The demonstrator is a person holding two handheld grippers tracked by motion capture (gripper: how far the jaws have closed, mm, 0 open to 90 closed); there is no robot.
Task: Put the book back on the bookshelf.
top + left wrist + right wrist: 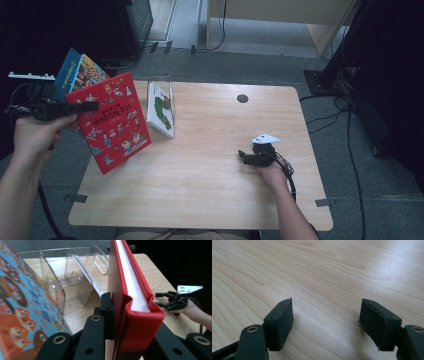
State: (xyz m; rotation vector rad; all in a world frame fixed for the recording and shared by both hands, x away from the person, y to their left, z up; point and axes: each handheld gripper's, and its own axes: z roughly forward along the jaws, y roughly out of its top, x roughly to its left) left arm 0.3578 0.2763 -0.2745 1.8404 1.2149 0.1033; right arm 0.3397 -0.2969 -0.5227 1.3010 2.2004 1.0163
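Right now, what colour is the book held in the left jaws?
Red book, clearest in the high view.

The right gripper (pixel 325 323) hangs low over the bare wooden table (pixel 332 272), its black jaws spread apart.

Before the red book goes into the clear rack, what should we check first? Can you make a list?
1. Left gripper shut on the red book: ok.
2. Book lifted off the table: ok.
3. Clear rack has a free slot: ok.
4. White book leaning at the rack, out of the way: cannot tell.
5. Right gripper open, nothing between its jaws: ok.
6. Right gripper far from the rack: ok.
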